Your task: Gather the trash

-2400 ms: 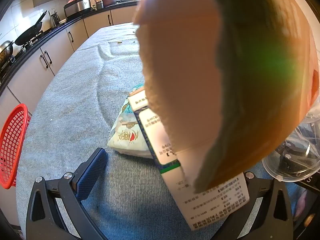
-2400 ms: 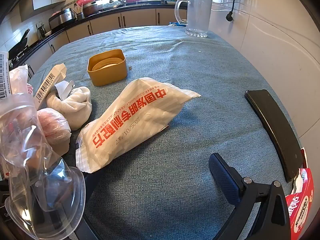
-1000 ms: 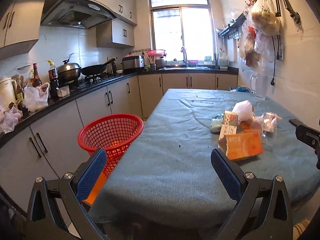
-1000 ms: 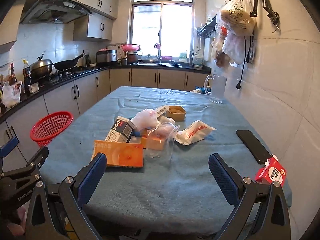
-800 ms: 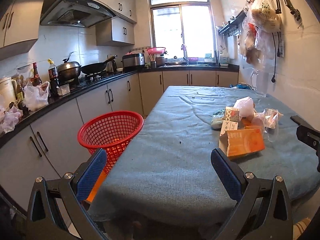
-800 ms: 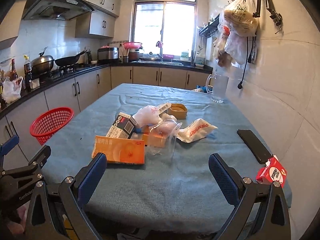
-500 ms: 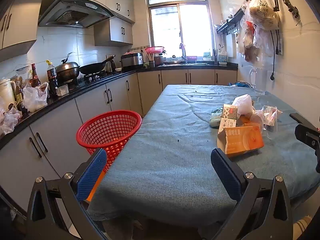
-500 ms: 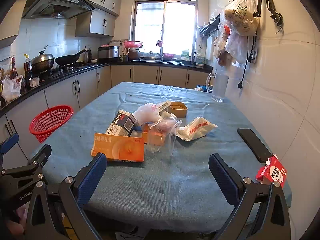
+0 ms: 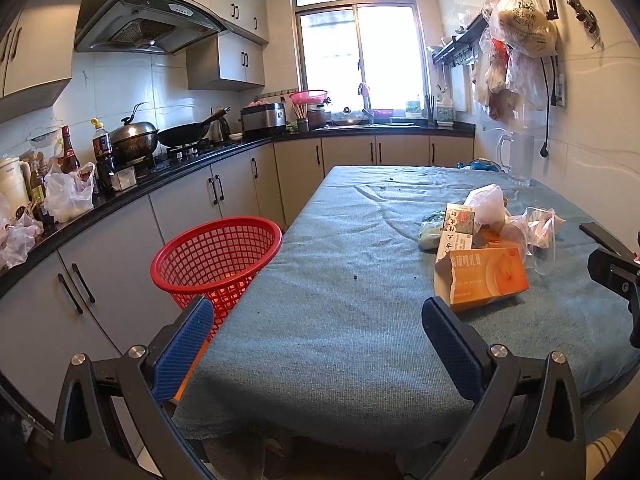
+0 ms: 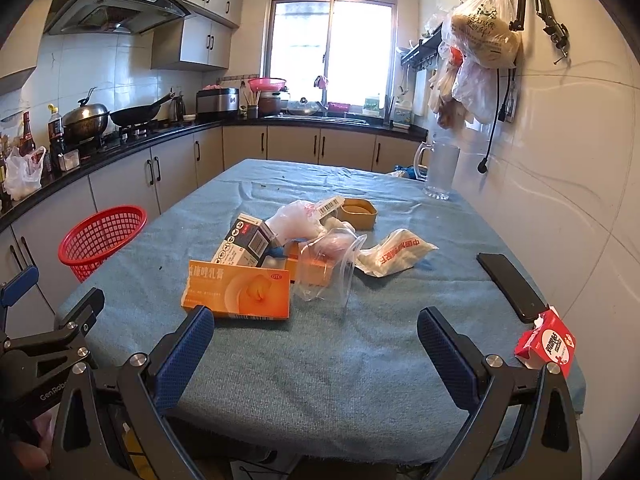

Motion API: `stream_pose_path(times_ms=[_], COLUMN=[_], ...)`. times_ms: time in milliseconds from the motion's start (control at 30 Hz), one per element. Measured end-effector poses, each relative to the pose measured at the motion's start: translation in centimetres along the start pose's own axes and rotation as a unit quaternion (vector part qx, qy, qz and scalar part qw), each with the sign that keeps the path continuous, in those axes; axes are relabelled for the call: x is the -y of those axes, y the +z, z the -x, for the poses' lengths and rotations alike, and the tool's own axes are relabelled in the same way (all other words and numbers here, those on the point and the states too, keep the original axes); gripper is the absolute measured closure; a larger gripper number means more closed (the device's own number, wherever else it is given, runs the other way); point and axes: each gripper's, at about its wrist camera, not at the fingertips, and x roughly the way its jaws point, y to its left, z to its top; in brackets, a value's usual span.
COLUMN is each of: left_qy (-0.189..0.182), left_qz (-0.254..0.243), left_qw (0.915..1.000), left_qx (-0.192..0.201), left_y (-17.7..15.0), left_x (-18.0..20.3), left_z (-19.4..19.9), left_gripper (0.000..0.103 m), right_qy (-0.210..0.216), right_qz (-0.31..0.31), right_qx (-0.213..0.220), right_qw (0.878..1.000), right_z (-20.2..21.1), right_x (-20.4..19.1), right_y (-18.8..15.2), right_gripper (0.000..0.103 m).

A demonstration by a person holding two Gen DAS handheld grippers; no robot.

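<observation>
So far we have collected nothing that shows: the red basket (image 9: 216,260) beside the table's (image 9: 340,340) left edge looks empty through its mesh, though we cannot see its bottom clearly. Our left gripper (image 9: 318,344) hangs near the table's front edge with fingers spread and nothing between them. To the right, the trash sits in one heap mid-table: an orange box (image 10: 238,290) nearest us, a grey carton (image 10: 244,240) behind it, a crumpled clear cup (image 10: 330,268), a white plastic bag (image 10: 296,218) and a white packet (image 10: 394,256). Our right gripper (image 10: 316,350) faces the heap, fingers likewise spread and empty. By our reckoning every piece is left to carry over.
</observation>
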Motion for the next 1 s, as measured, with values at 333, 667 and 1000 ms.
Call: stream_pose_path(times_ms=[333, 667, 1000], left_qy=[-0.003, -0.008, -0.091], left_qz=[-0.004, -0.008, -0.051], left_qw=[1.0000, 0.9999, 0.9940], left_qx=[-0.002, -0.004, -0.031], left_y=[-0.2, -0.5, 1.2], left_x=[0.2, 0.6, 0.9], left_z=[-0.3, -0.3, -2.3], left_gripper=[0.000, 0.000, 0.000], right_qy=[0.002, 0.003, 0.030], right_qz=[0.000, 0.000, -0.057], right_qx=[-0.004, -0.009, -0.027], right_qw=[1.000, 1.000, 0.998], right_z=[-0.2, -0.4, -1.2], right_x=[-0.1, -0.1, 4.5], right_y=[-0.2, -0.3, 0.1], right_gripper=[0.000, 0.000, 0.000])
